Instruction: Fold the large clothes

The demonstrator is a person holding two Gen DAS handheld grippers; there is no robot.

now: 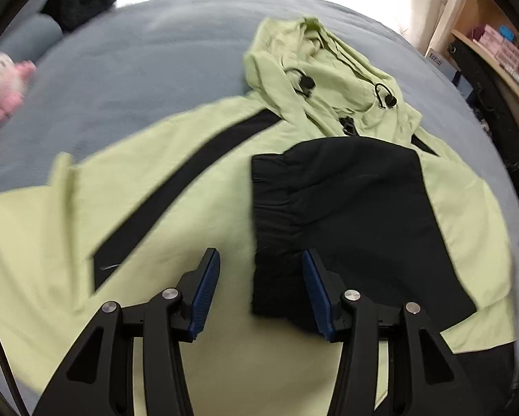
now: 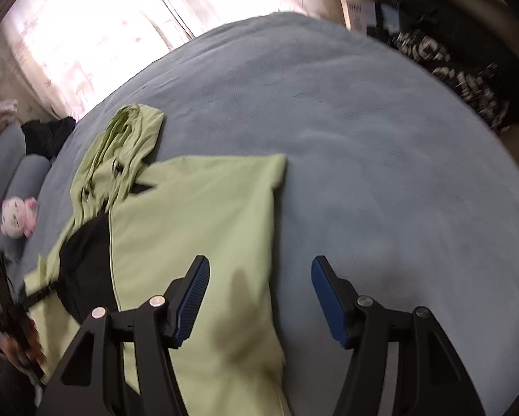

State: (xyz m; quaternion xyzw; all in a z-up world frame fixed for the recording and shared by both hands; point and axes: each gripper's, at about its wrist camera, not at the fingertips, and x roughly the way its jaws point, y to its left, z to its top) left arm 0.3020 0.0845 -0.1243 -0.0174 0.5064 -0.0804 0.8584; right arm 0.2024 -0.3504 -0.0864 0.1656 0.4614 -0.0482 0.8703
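Observation:
A light green hooded jacket [image 1: 197, 187] with black stripes lies spread on the blue-grey bed. Its hood [image 1: 315, 66] points away from me. A black sleeve with a ribbed cuff [image 1: 342, 215] is folded across the chest. My left gripper [image 1: 261, 260] is open and empty, hovering just above the jacket's front beside the cuff. In the right wrist view the jacket [image 2: 197, 228] lies at left with a folded straight edge. My right gripper [image 2: 259, 267] is open and empty above that right edge and the bed.
The blue-grey bedspread [image 2: 380, 159] stretches wide to the right of the jacket. A pink-and-white plush toy [image 1: 3, 83] and dark clothes [image 1: 76, 7] lie near the pillows. A patterned black garment [image 2: 460, 69] lies beyond the bed's far side. Shelves [image 1: 502, 52] stand at right.

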